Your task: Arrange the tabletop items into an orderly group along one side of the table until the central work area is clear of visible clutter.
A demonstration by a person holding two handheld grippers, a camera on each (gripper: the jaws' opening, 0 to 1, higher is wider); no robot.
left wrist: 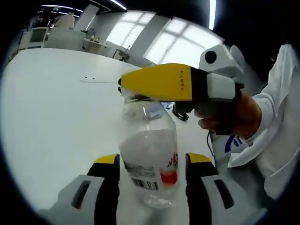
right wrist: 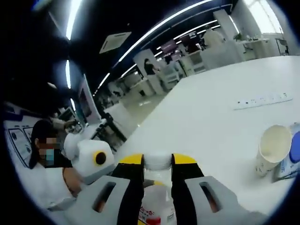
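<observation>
Bottle [left wrist: 150,159] btwn spread left gripper [left wrist: 152,164] jaws; right gripper [right wrist: 157,164] jaws pinch cap [right wrist: 157,161].

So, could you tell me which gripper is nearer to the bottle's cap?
Right. The right gripper has its jaws on either side of the cap; the left gripper sits lower, flanking the bottle body.

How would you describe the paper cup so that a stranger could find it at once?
Start from the large white table in the right gripper view. Near its right edge stands a pale paper cup, open and tilted toward the camera. Unlike the blue and white package touching it, it is round and plain.
</observation>
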